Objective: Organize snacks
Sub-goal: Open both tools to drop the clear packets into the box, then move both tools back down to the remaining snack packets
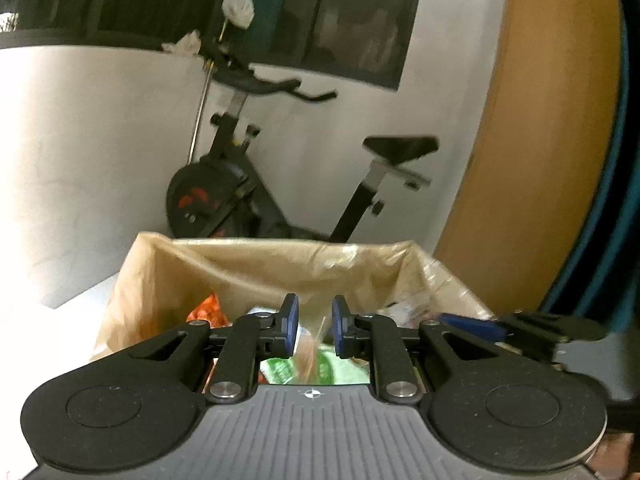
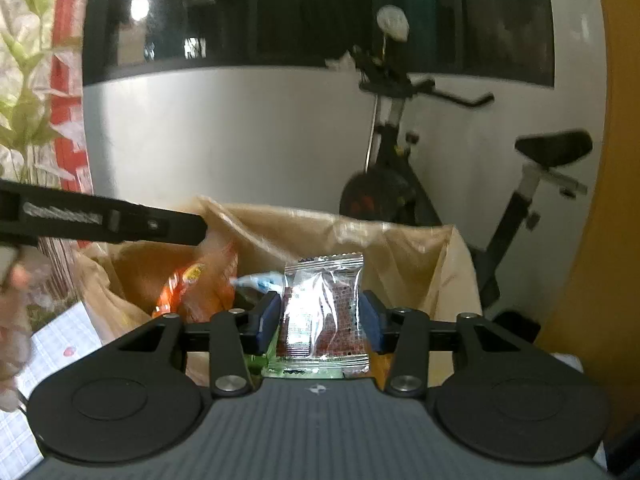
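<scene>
A cardboard box lined with a tan plastic bag (image 1: 256,264) (image 2: 400,248) holds snack packets: an orange packet (image 1: 208,310) (image 2: 180,284), a green packet (image 1: 324,372) and a white-blue one (image 2: 260,280). My right gripper (image 2: 320,318) is over the box, and a clear silver packet with red-brown contents (image 2: 324,308) stands between its blue pads; the packet looks loose, with small gaps at the sides. My left gripper (image 1: 314,330) is open over the box with only thin plastic showing between its pads. The right gripper's finger (image 1: 472,326) shows in the left wrist view.
An exercise bike (image 1: 248,184) (image 2: 400,168) stands behind the box against a white wall. A dark window (image 1: 200,0) is above. A wooden panel (image 1: 540,120) is at right. A checkered cloth (image 2: 52,348) and a curtain with leaves (image 2: 24,80) are at left.
</scene>
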Tool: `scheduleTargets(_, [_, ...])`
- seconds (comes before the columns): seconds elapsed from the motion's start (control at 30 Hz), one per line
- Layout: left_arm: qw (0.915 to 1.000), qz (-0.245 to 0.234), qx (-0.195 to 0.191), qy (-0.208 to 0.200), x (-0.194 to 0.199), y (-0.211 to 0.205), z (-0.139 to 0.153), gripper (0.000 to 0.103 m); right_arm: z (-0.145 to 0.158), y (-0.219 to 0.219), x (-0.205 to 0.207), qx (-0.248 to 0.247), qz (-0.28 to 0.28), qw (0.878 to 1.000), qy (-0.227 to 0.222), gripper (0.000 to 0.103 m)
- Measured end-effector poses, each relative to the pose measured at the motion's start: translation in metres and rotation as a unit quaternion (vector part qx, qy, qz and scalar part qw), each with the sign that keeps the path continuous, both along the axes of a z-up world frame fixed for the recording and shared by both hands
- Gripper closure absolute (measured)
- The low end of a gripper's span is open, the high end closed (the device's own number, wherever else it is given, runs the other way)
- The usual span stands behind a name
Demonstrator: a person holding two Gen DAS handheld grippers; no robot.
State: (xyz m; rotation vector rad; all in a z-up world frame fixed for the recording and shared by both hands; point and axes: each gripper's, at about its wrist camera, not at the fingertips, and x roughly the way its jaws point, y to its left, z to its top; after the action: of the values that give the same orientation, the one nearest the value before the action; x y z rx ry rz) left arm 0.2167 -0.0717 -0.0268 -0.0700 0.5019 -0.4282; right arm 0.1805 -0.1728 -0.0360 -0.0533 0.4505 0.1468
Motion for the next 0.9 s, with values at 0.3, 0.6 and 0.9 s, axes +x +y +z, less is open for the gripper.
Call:
scheduleTargets(0.3, [0.9999, 0.011, 0.002, -0.008, -0.014, 0.022, 0.001, 0.034, -0.002, -0.015, -0.027, 0.011, -0.013, 1.0, -0.014, 0.046])
scheduleTargets(0.6, [0.9989, 0.018, 0.018, -0.04, -0.061, 0.054, 0.01, 0.033, 0.006, 0.003, -0.075, 0.045, 0.008, 0.997, -0.068, 0.046])
scheduleTargets(0.9, [0.999, 0.04, 0.005, -0.019, -0.095, 0.1, -0.006, 0.033, -0.014, 0.025, -0.109, 0.073, 0.033, 0.994, -0.077, 0.046])
